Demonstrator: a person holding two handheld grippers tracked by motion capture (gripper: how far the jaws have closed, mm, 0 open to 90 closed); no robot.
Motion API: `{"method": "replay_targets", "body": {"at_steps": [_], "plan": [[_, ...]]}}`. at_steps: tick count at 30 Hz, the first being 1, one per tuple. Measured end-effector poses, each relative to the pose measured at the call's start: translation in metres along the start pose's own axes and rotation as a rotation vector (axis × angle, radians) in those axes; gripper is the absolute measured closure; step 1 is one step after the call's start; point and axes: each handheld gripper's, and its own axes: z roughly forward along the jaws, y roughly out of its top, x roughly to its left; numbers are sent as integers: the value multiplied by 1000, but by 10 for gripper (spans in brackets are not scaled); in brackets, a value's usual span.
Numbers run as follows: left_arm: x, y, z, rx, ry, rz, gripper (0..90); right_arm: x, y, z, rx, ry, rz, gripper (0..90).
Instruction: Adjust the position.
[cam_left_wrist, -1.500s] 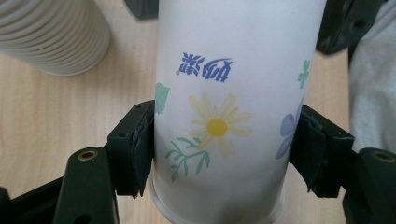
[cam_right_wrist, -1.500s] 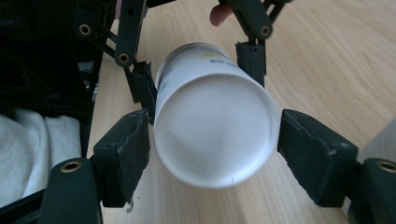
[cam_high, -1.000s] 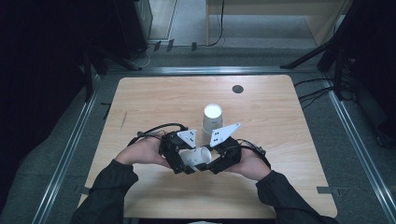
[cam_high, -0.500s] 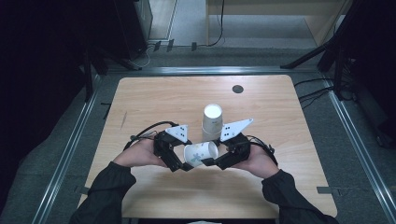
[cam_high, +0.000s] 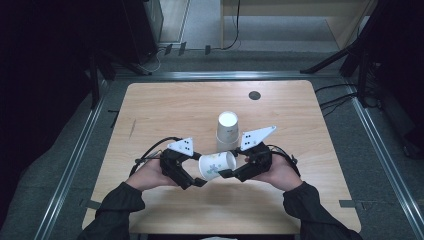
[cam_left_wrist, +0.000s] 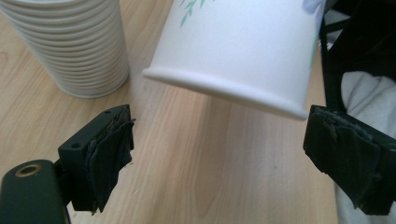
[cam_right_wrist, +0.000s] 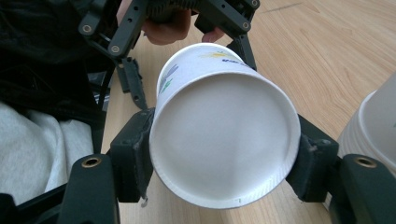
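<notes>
Right hand-held gripper (cam_right_wrist: 224, 154) clamps the base end of the paper cup (cam_high: 216, 165), a pad on each side, and carries it on its side just above the tabletop (cam_high: 165, 107), nearer the front edge than the back. Left hand-held gripper (cam_left_wrist: 224, 154) has just been opening, jaws wide now, the cup's rim just beyond its pads and untouched. Behind stands the cup stack (cam_high: 227, 130), upside down, mid-tabletop. The risk as I judge it: one grip on a thin wall, squeeze too hard and it crumples, swing carelessly and the stack topples.
</notes>
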Motion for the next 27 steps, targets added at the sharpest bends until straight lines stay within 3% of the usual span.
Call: {"method": "replay_targets", "body": {"at_steps": [5, 9, 14, 15, 19, 23, 27], "plan": [[0, 2, 9, -59, -42, -18, 85, -1, 0, 2, 0, 11, 3, 345], [2, 2, 12, -79, -63, -21, 86, 0, 1, 3, -9, 35, 9, 345], [2, 2, 13, -129, -83, 0, 90, -2, 1, 6, -23, 62, 33, 345], [2, 2, 11, -148, -84, 4, 136, -3, 2, 7, -28, 74, 38, 345], [2, 2, 9, -162, -96, 11, 144, -3, 2, 7, -33, 85, 45, 345], [2, 2, 10, -150, -92, 17, 215, -4, 2, 7, -42, 91, 53, 347], [2, 2, 10, -144, -101, 11, 227, -4, 2, 7, -36, 92, 56, 347]]}}
